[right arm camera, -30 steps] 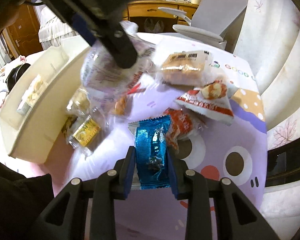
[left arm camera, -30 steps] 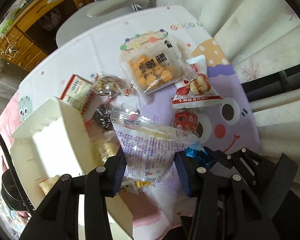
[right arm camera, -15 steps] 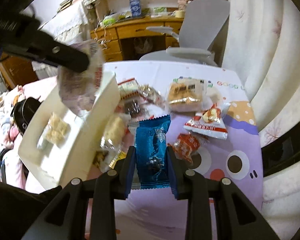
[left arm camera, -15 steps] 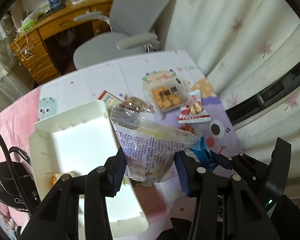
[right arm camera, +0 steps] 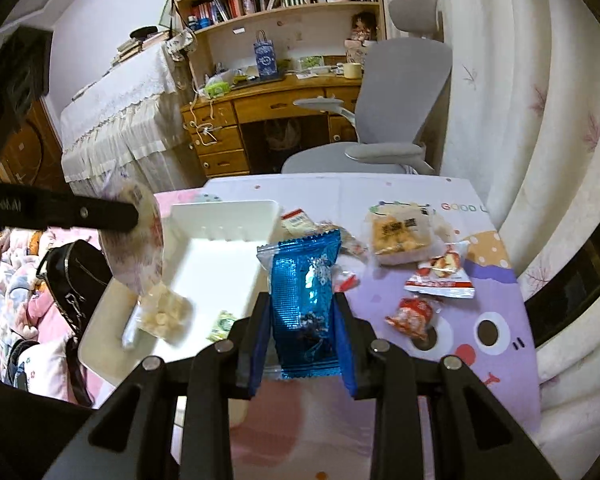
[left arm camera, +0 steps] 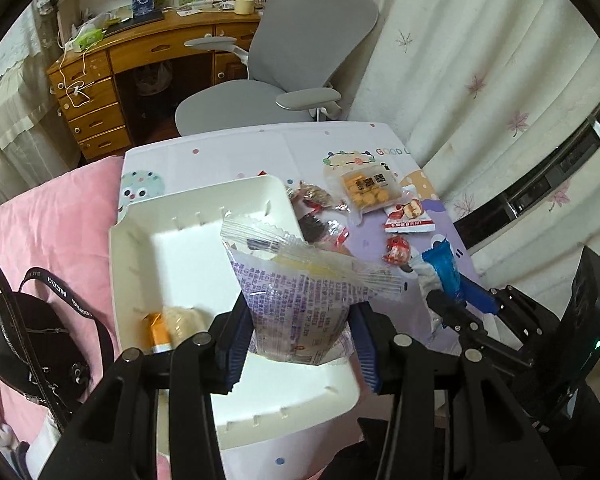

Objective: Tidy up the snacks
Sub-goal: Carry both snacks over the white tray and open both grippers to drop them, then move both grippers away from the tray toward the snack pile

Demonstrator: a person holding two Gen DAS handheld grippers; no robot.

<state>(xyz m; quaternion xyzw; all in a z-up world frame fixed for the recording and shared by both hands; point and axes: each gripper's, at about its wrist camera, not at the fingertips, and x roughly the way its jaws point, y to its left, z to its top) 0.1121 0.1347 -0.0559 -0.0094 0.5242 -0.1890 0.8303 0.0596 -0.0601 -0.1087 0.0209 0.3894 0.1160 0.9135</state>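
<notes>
My left gripper [left arm camera: 298, 336] is shut on a clear snack bag with purple print [left arm camera: 300, 292] and holds it above the white plastic bin [left arm camera: 140, 264]. The bin holds a couple of small snacks [left arm camera: 172, 324]. My right gripper [right arm camera: 302, 328] is shut on a blue foil snack packet [right arm camera: 304, 292], held above the bin's right edge [right arm camera: 236, 216]. The left gripper with its bag also shows in the right wrist view [right arm camera: 134, 244]. The blue packet shows at the right of the left wrist view [left arm camera: 444, 270].
Several loose snacks lie on the cartoon tablecloth [right arm camera: 496, 320] right of the bin: a cracker pack [right arm camera: 400, 232], a red-and-white packet [right arm camera: 440, 276], a small red packet [right arm camera: 412, 316]. A black bag [left arm camera: 24, 340] lies on pink bedding at left. A grey chair [left arm camera: 284, 76] stands beyond the table.
Both grippers have risen and pulled back from the snack pile, carrying their packets. The left one has swung left over the bin; the right one has moved toward the bin's edge.
</notes>
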